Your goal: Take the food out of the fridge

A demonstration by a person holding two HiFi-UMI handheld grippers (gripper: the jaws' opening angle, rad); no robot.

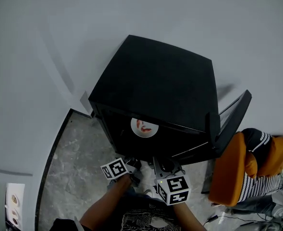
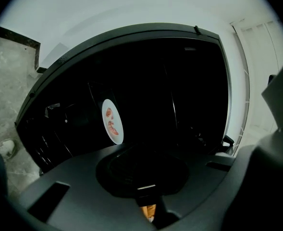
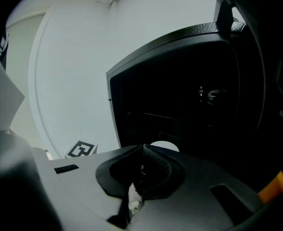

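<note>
White wall behind open fridge, plate inside, orange chair beside; left gripper, right gripper jaws together.

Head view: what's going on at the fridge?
A person holds the left gripper and right gripper just in front of a black fridge, with its door open on the right. A white plate of red food sits inside, untouched. Both grippers' jaws look closed and empty, so nothing is out yet.
</note>
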